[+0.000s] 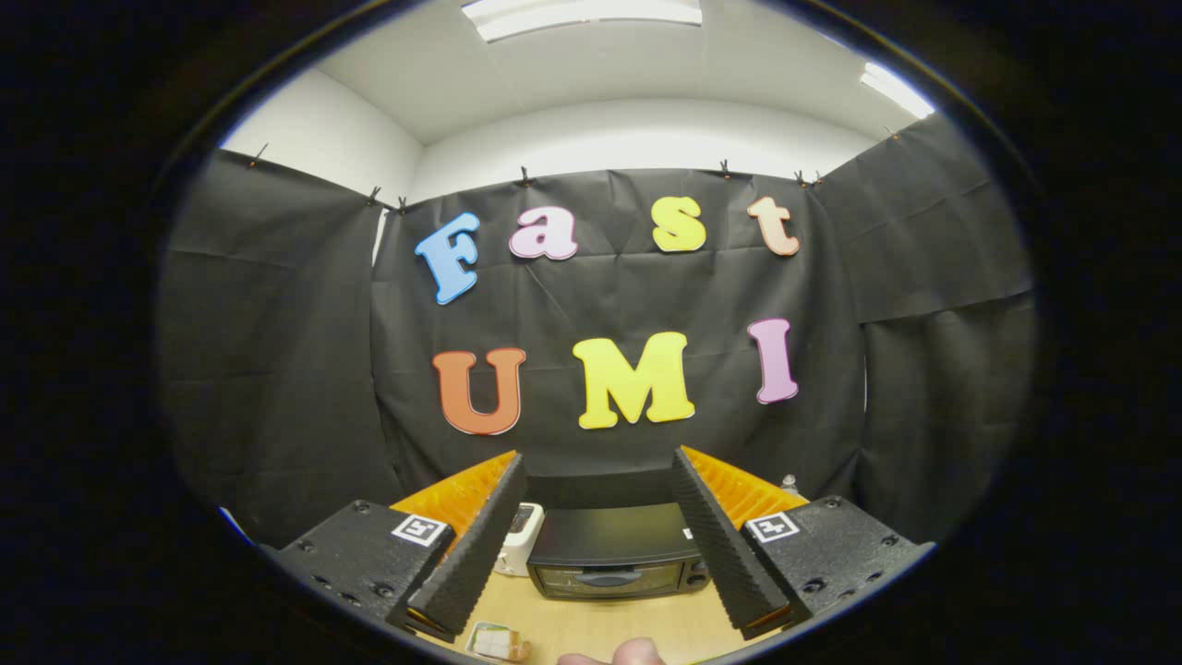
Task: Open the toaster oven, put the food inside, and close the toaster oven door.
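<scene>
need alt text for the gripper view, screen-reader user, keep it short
The gripper is held open above a wooden table, aimed at a black toaster oven with its door shut, seen beyond and between the fingers. A white appliance stands beside the oven behind one finger; a small food package and part of a hand sit at the near table edge.

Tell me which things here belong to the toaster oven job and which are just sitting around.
For the job:
- black toaster oven with glass door, shut, beyond the fingers
- small clear packet of food on the wooden table, near the fingers
- gripper, open, holding nothing

Just lying about:
- white boxy appliance beside the oven
- small clear bottle top behind the oven's far side
</scene>
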Tool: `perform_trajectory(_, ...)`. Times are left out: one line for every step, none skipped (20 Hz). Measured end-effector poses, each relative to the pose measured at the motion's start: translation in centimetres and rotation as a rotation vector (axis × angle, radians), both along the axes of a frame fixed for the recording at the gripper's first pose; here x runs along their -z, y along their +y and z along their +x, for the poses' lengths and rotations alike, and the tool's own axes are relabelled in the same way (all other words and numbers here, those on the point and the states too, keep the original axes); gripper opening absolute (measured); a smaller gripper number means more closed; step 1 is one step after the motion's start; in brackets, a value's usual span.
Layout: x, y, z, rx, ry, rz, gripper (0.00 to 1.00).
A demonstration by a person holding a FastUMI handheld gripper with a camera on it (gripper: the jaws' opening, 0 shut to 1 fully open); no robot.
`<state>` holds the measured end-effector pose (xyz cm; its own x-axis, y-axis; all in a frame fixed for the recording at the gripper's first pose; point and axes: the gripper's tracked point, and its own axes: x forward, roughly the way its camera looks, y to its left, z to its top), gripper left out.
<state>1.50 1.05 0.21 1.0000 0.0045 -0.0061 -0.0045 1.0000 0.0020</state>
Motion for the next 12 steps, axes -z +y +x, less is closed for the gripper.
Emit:
perform_trajectory(0.0,0.0,0.1,0.002,-0.001,-0.002,1.00)
perform_trajectory(-0.1,0.0,0.1,0.003,-0.001,-0.002,1.00)
perform_trajectory(-0.1,-0.1,0.2,0.006,-0.001,-0.001,1.00)
perform_trajectory(0.0,-0.2,0.4,0.009,-0.002,-0.001,1.00)
perform_trajectory(0.0,-0.4,0.5,0.015,0.000,0.000,1.00)
perform_trajectory(0.1,-0.6,0.5,0.018,0.003,0.002,1.00)
perform_trajectory(0.1,-0.6,0.6,0.020,0.005,0.004,1.00)
perform_trajectory(0.2,-0.7,0.9,0.022,0.008,0.005,1.00)
perform_trajectory(0.2,-0.8,1.0,0.022,0.009,0.007,1.00)
perform_trajectory(0.3,-0.8,1.1,0.024,0.011,0.005,1.00)
perform_trajectory(0.4,-0.9,1.2,0.024,0.013,0.002,1.00)
perform_trajectory(0.6,-1.0,1.4,0.027,0.019,-0.001,1.00)
